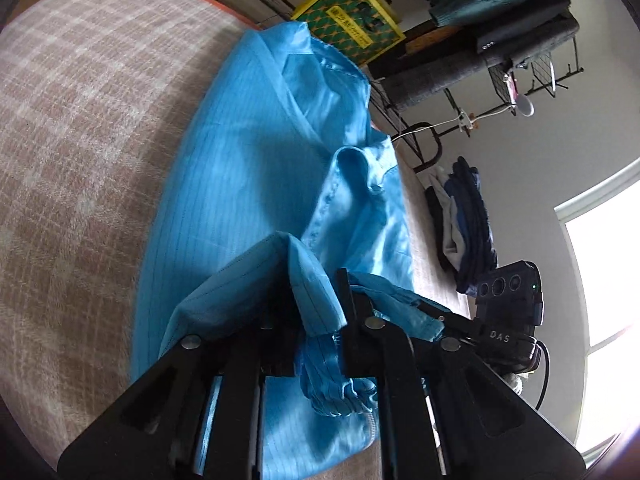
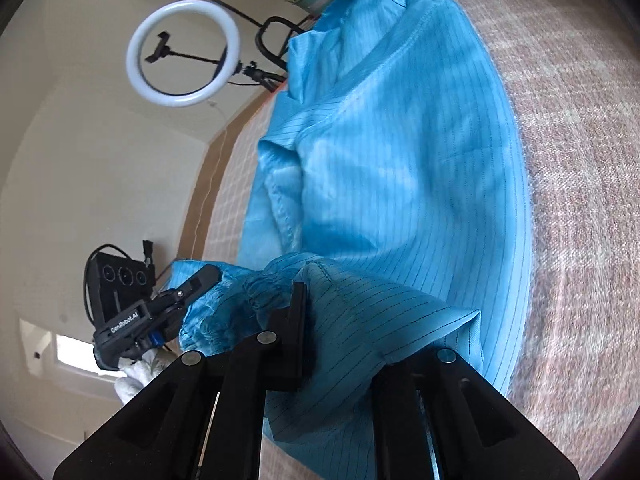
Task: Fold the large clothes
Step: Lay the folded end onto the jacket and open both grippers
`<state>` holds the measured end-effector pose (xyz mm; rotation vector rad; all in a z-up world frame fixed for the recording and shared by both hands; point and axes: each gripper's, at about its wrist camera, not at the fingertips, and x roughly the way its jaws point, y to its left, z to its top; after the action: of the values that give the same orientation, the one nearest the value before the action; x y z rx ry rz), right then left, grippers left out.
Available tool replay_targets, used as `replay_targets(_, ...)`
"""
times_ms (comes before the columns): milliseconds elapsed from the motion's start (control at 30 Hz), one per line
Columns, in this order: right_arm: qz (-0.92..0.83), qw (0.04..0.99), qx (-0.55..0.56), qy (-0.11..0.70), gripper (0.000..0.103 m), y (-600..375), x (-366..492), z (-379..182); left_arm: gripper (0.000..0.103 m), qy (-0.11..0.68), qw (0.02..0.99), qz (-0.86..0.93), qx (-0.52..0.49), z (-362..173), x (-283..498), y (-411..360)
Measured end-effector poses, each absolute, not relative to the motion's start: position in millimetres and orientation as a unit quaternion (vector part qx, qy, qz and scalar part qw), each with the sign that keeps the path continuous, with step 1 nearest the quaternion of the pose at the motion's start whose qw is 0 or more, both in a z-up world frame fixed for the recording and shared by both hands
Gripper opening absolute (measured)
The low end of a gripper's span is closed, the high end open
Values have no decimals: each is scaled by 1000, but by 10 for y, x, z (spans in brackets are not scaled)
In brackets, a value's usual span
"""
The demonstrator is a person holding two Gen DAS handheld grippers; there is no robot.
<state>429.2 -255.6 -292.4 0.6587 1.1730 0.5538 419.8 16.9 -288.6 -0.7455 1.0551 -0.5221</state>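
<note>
Bed surface: plaid-covered in beige and white; used as the flat support on which the folding is done.

Blue garment: a large pinstriped coat, laid lengthwise along the bed with its collar at the far end. One side is already doubled over the body, and the near end is lifted off the cover, judged to be for carrying it over the rest as the next fold.

Left gripper: pointed forward and downward over the garment. A folded corner of blue cloth is seen between its narrowly parted jaws; whether the pads press it cannot be told. The hem is draped over the fingers.

Right gripper: held just beside the left one, likewise tilted downward. The hem is tented over and between its jaws; a firm pinch cannot be confirmed, since one finger is covered by cloth.

Gathered cuff: bunched between the two grippers, evidently taken up together with the hem.
</note>
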Motion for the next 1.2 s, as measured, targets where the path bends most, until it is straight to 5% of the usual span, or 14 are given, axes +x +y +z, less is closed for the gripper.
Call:
replay_targets(100,258,738,316,538,32,-2605,4308,-2878,59,481,763,-229,-367,-2898,4251,245)
replay_targets(167,251,743,318,533,69,-2641,4316,-2817,67,470,766,-223,-377,-2856,4271,294)
replay_targets(200,247,747,324,526,72,-2691,4300,-2777,67,466,767,-225,-379,-2823,4288,313)
replay_targets(433,228,784,325,477,72,-3068,4175,-2421,67,426,819,-218,-317,-2464,4189,421)
replay_targets(600,219,842,181,458,69,-2945,3895,-2119,67,426,856,-200,-217,-2427,4037,420)
replay_targets(967,173,849,83,493,69,-2694,3997,-2497,62,464,833,-207,-219,-2824,4315,333)
replay_targets(1033,164,848,68,500,68,-2656,4023,-2553,51,468,828,-213,-224,-2870,4354,316)
replay_targets(1167,151,848,51,506,64,-2637,4067,-2644,46,472,826,-216,-218,-2904,4375,260)
replay_targets(1200,154,847,53,506,61,-2637,4069,-2656,35,471,827,-219,-214,-2900,4380,243)
